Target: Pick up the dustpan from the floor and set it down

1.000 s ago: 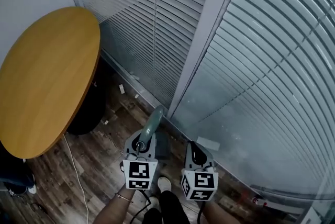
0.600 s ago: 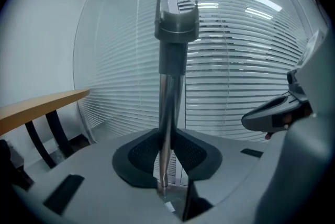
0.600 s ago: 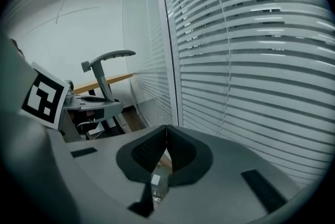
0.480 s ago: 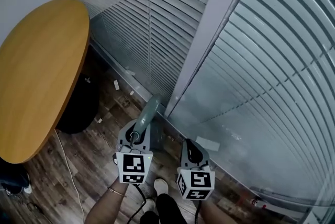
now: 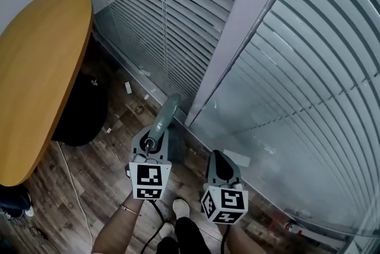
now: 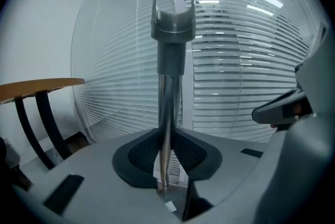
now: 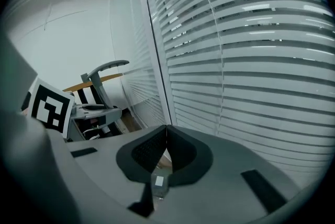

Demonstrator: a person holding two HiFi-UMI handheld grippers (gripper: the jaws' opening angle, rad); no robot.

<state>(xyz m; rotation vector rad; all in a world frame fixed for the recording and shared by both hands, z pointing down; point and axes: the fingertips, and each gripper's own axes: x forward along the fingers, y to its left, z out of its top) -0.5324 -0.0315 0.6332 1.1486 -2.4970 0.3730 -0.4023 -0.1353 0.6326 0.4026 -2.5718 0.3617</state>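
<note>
The dustpan's grey-green handle (image 5: pixel 164 118) slants up and away from my left gripper (image 5: pixel 152 143), which is shut on it. In the left gripper view the metal shaft (image 6: pixel 167 108) stands upright between the pads (image 6: pixel 144 155), ending in a grey forked cap (image 6: pixel 173 24). A dark part of the dustpan (image 5: pixel 177 146) shows just right of that gripper, close to the floor. My right gripper (image 5: pixel 218 159) hangs beside it on the right, shut with its pads (image 7: pixel 180 147) touching and nothing in them. The right gripper view shows the handle (image 7: pixel 107 67) and the left gripper (image 7: pixel 91 110) at its left.
A round wooden table (image 5: pixel 35 69) on a black base (image 5: pixel 80 119) stands at the left. A glass wall with white blinds (image 5: pixel 285 69) and a white post (image 5: pixel 237 39) runs close ahead. Paper scraps (image 5: pixel 128 87) and a white cable (image 5: pixel 74 178) lie on the wooden floor; my shoe (image 5: pixel 180 209) is below.
Both grippers have sunk slightly toward the floor, the left one still holding the handle. In the head view the table has slid left and the wall's foot has come nearer.
</note>
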